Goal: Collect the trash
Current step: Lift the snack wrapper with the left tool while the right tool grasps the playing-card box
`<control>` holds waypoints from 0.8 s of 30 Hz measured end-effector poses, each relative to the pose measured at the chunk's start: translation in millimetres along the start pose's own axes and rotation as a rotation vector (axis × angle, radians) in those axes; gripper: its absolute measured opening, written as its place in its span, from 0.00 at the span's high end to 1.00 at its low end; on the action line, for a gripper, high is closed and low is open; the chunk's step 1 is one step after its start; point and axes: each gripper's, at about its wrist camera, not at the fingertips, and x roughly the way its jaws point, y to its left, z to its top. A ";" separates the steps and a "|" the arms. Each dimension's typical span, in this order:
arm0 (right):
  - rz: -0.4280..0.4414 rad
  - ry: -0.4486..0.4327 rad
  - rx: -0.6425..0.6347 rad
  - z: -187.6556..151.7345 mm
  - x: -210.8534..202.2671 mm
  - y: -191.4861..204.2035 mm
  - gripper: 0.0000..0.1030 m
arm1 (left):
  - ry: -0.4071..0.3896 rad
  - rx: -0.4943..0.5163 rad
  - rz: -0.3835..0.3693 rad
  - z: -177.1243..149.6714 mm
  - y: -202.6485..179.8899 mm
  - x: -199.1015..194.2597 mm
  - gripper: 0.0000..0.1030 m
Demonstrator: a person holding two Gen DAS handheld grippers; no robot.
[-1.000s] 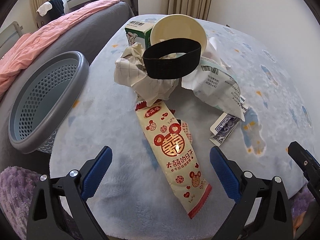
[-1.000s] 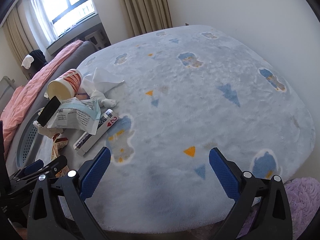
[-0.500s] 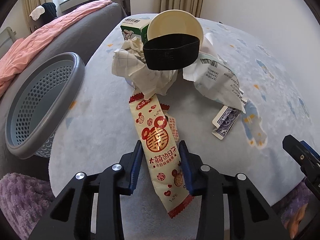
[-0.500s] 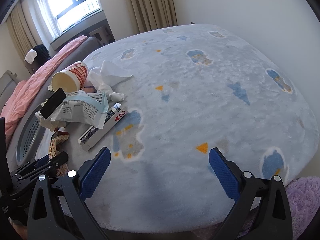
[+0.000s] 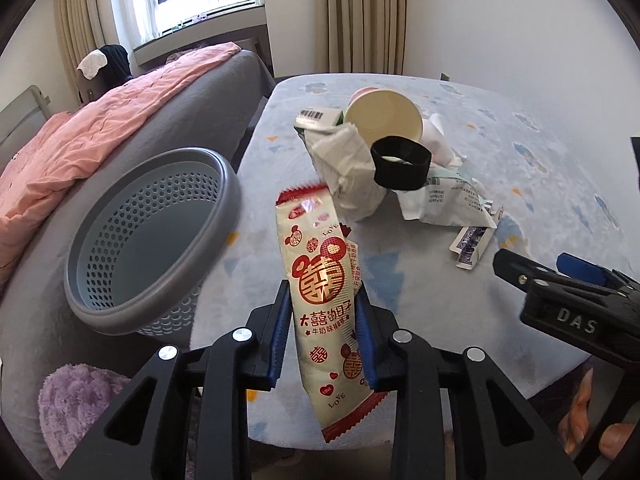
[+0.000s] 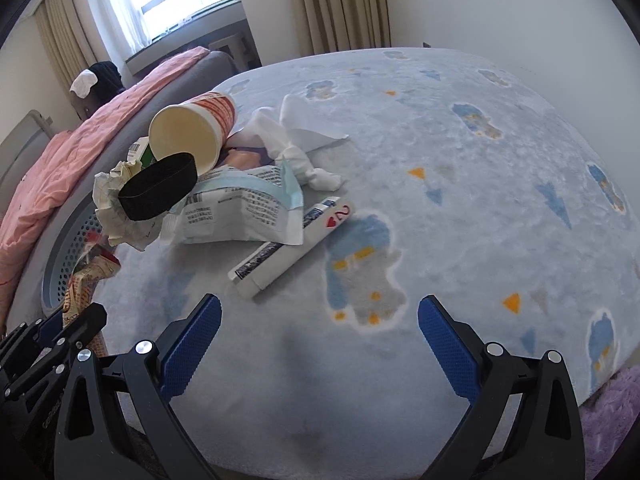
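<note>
- Between the blue pads of the left tongs, in the left wrist view, a long cream-and-red snack wrapper is pinched across its lower half; these tongs have just been closing onto it, and it hangs lifted off the blue blanket.
- Left of the wrapper, a grey perforated basket stands tilted against the grey bed with its pink quilt.
- Beyond the wrapper's top edge lies the trash heap: crumpled paper, a black band, a paper cup on its side, a green-and-white carton, and a printed plastic bag.
- Right of the wrapper, a playing-card box lies flat, and the right tongs come in from the edge.
- Ahead of the right tongs, in the right wrist view, only bare blanket shows; the pads stand wide apart with nothing between them.
- Just beyond their left pad lies the card box, partly under the plastic bag.
- Behind the box sit the cup, the black band, the crumpled paper and a white tissue.
- At the far left, the left tongs hold the wrapper in front of the basket.
</note>
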 end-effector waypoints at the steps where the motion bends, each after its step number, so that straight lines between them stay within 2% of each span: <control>1: -0.005 0.002 -0.003 2.3 3.5 4.9 0.06 | -0.008 0.001 0.003 -0.4 2.7 -2.5 0.71; 12: -0.137 0.057 -0.032 13.8 41.4 32.2 0.06 | -0.018 -0.043 0.001 -3.1 30.4 -3.1 0.71; 15: -0.149 0.059 -0.022 14.8 43.7 26.7 0.07 | -0.020 -0.052 -0.001 -3.8 35.2 -2.4 0.71; 18: -0.166 0.060 -0.014 15.0 40.5 17.2 0.13 | -0.015 -0.062 -0.004 -3.5 36.9 -0.3 0.71; 24: -0.230 0.048 0.003 9.2 20.9 -12.1 0.13 | -0.018 -0.068 -0.011 -3.5 37.6 -0.9 0.71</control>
